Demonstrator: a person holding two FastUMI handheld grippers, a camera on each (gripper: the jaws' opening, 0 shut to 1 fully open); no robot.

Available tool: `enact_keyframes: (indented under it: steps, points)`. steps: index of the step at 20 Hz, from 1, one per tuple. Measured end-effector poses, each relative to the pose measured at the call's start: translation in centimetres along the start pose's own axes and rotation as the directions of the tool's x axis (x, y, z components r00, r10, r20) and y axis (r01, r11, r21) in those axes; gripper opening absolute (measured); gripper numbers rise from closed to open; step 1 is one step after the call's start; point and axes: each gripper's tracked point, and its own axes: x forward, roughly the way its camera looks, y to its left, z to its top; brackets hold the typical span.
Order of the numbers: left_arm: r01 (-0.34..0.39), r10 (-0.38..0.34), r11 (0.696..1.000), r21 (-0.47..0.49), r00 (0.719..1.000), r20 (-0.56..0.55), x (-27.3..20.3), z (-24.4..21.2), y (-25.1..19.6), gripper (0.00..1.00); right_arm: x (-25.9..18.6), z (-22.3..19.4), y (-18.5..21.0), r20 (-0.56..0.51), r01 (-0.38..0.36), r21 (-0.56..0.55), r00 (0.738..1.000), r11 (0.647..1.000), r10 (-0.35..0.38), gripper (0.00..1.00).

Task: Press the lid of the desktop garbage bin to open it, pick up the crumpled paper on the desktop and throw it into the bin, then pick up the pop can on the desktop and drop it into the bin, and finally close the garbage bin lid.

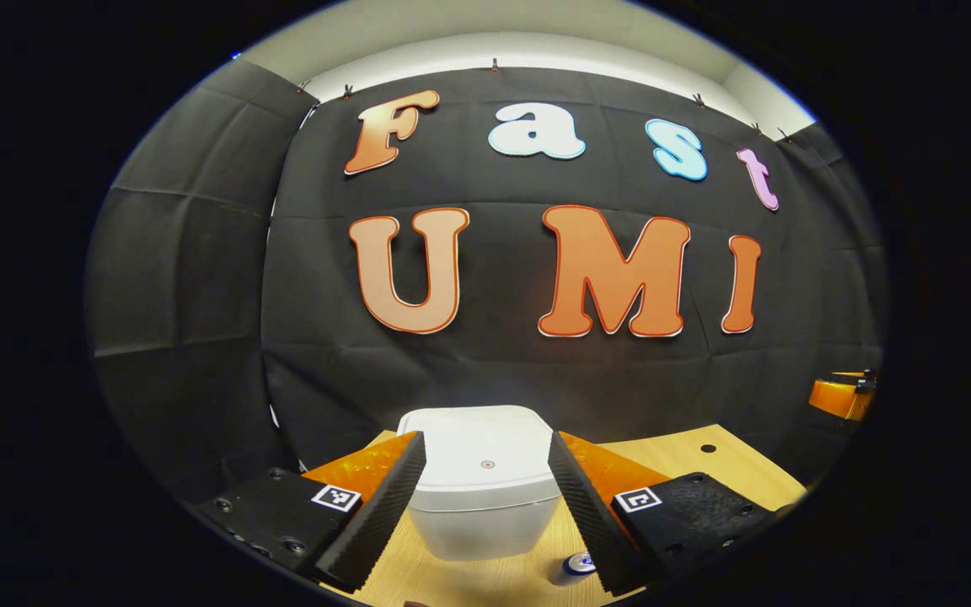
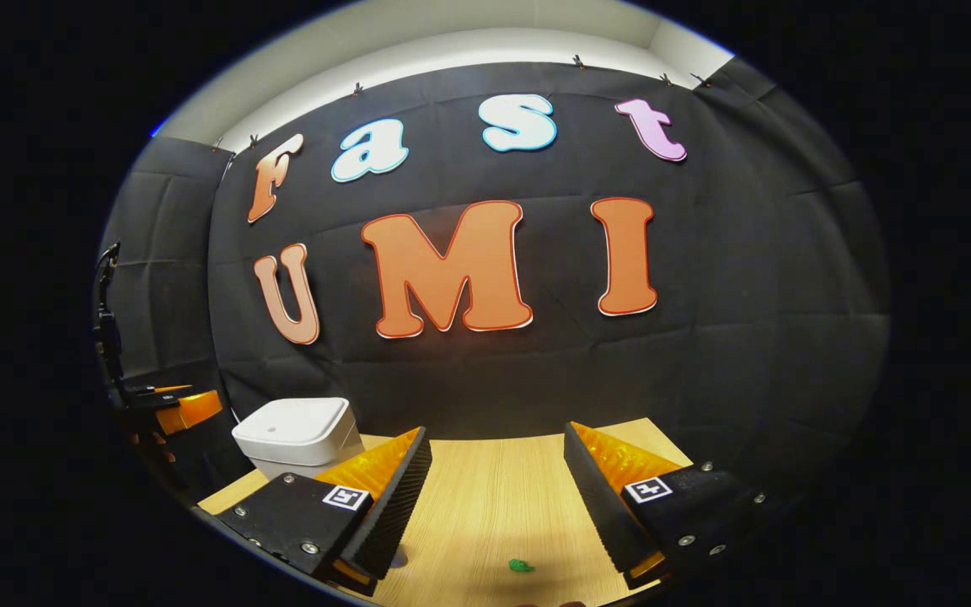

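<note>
Booth: black cloth wall [image 1: 199, 278] behind a pale wood worktop [image 1: 688, 459]; a light ceiling strip runs above the cloth.
Worktop: wood grain surface [image 2: 494, 497], with a small dark hole [image 1: 708, 448] to the right of the bin in the left gripper view.
Garbage bin: white, squarish, with rounded corners [image 1: 485, 480]; stands upright on the worktop at its far edge, close to the cloth wall. Lid lies flat and closed, with a small round mark at its middle.
Garbage bin, right gripper view: seen at the left [image 2: 296, 434], well apart from the right tool.
Pop can: lies on the worktop [image 1: 574, 566] in front of the bin and to its right, close to the left tool's right-hand finger; only its end and part of the body are visible.
Crumpled paper: cannot be identified with certainty.
Green scrap: small green item [image 2: 522, 566] on the worktop, well to the right of the bin, between the right tool's fingers and below them.
Left tool: fingers spread wide [image 1: 485, 497], framing the bin on either side; holds nothing; contact with the bin cannot be told.
Right tool: fingers spread wide [image 2: 494, 502] over bare worktop; holds nothing.
Other tool: an orange part [image 1: 839, 396] shows far right of the bin in the left gripper view.
</note>
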Motion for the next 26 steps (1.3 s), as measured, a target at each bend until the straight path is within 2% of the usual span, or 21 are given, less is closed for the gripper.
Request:
enact_keyframes:
  steps: [13, 16, 18, 19, 20, 22, 25, 26]
  points:
    - [0.009, -0.009, 1.0, 0.011, 1.0, -0.011, 0.2, -0.1, -0.2, 0.94, 0.0, 0.0, 0.0, -0.003, -0.004, -0.017, 1.0, 1.0, 0.004, 0.94]
    - [0.034, -0.034, 0.999, 0.0, 0.999, -0.026, 0.2, -0.5, -0.6, 0.86, 0.1, -0.2, 0.2, -0.01, -0.016, -0.006, 1.0, 1.0, 0.016, 0.94]
    - [0.007, -0.007, 1.0, 0.031, 1.0, -0.006, 0.1, 0.0, 0.2, 0.8, 0.2, -0.3, 0.2, -0.013, -0.02, 0.0, 1.0, 1.0, 0.02, 0.94]
    - [0.003, -0.003, 0.999, 0.05, 1.0, 0.009, -0.1, 0.5, 0.3, 0.74, 0.1, -0.2, 0.1, -0.012, -0.018, -0.003, 1.0, 1.0, 0.018, 0.94]
    - [0.001, -0.002, 0.998, 0.064, 1.0, 0.016, -0.1, 0.7, 0.2, 0.58, 0.2, -0.2, 0.1, -0.011, -0.017, -0.005, 1.0, 1.0, 0.017, 0.94]
    - [0.004, -0.005, 0.997, 0.075, 1.0, 0.015, 0.1, 0.5, 0.1, 0.39, 0.4, -0.2, 0.2, -0.013, -0.02, -0.002, 1.0, 1.0, 0.02, 0.94]
    - [-0.021, 0.023, 0.997, 0.08, 0.999, -0.024, 0.3, -0.4, 0.9, 0.02, 0.5, -0.3, 0.4, -0.019, -0.027, 0.002, 0.999, 1.0, 0.027, 0.94]
    - [-0.009, 0.011, 0.997, 0.071, 0.999, -0.031, 0.5, -0.5, 0.7, 0.0, 0.5, -0.3, 0.4, -0.021, -0.026, -0.002, 0.999, 1.0, 0.026, 0.94]
